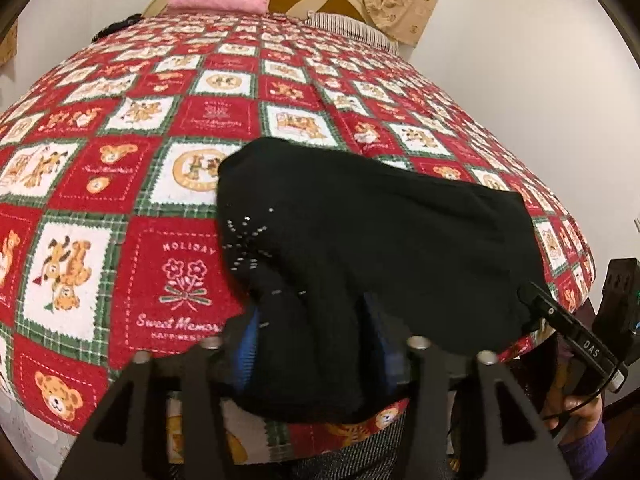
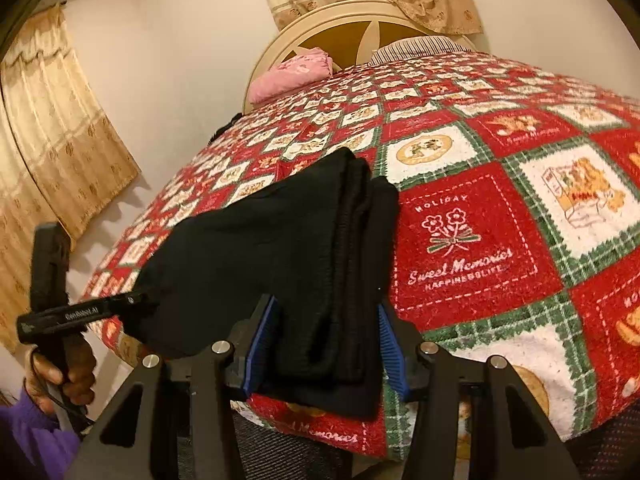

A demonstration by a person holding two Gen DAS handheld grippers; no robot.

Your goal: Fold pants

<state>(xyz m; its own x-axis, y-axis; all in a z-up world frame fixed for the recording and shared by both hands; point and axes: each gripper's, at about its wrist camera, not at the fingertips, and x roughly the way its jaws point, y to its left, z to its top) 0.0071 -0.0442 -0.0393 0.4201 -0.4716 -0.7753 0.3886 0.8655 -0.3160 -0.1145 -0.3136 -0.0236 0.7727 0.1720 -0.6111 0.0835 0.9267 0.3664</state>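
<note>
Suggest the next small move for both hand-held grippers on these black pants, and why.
Probably lift both near corners and carry them toward the headboard. The black folded pants lie across the red patchwork bedspread's near edge, one end between each hand-held gripper's jaws, left and right.

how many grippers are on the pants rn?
2. The left gripper straddles the bunched end of the black pants at the bed's near edge; the right gripper straddles the stacked folded end.

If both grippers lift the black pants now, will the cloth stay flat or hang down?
The black pants will probably sag between the grips: the cloth already droops over the bed edge. The stacked folds may slip apart, since nothing binds them. They look fairly thick, so likely not very light.
</note>
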